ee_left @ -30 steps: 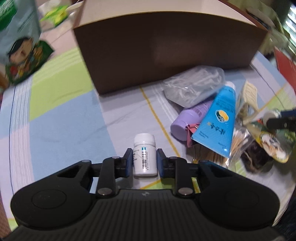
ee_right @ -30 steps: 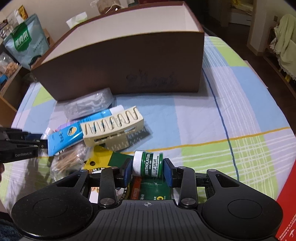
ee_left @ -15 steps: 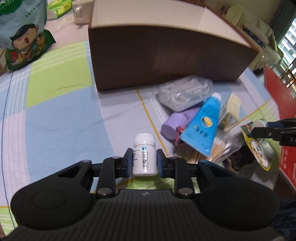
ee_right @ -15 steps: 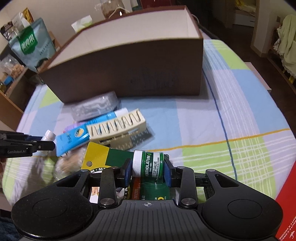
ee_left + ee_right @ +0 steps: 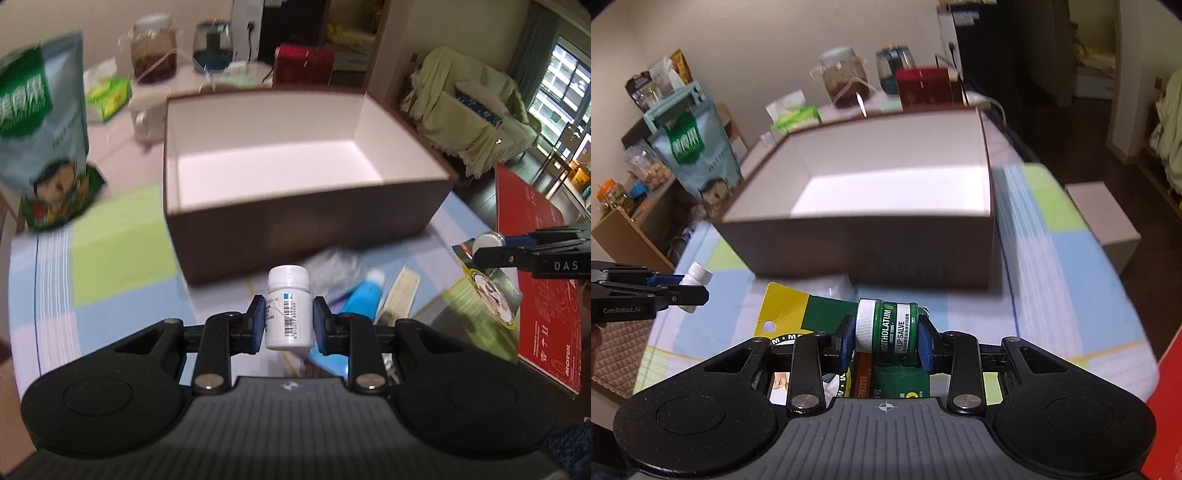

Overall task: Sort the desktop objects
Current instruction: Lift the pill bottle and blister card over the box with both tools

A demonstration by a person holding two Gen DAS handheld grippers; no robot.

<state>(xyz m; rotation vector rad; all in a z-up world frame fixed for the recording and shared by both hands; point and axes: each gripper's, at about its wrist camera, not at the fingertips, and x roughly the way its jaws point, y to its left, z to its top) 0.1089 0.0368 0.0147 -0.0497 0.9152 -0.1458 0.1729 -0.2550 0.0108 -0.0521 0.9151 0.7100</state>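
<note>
We record a table covered by a checked cloth (image 5: 110,240) in blue, green and white, with thin yellow and blue lines. On its far half stands a large open box (image 5: 295,218), brown outside and white inside; its interior (image 5: 886,184) shows nothing in either view. Left of the box a green and grey snack bag (image 5: 40,140) stands upright, and beyond the far wall we note a glass jar (image 5: 842,79), a teal vessel and a red box, all blurred. A red carton (image 5: 535,295) lies at the right edge of the left wrist view.

Near the front wall of the box a small heap lies on the cloth: a grey clear pouch (image 5: 334,271), a blue tube (image 5: 364,301) with a white cap, and a beige item just right of the tube. Motion blur prevents finer detail here.

The left gripper (image 5: 289,325) is clamped on a white pill bottle (image 5: 289,310), upright, cap up, blue pads against both sides of its label. The bottle is held above the cloth, near side of the box, not over its opening.

The right gripper (image 5: 886,334) is clenched on a green lip salve jar (image 5: 888,326), lying sideways with its white lid to the left. A green and yellow card (image 5: 798,310) is attached to the jar and sticks out left and below it. This jar is likewise held short of the box's front wall.
</note>
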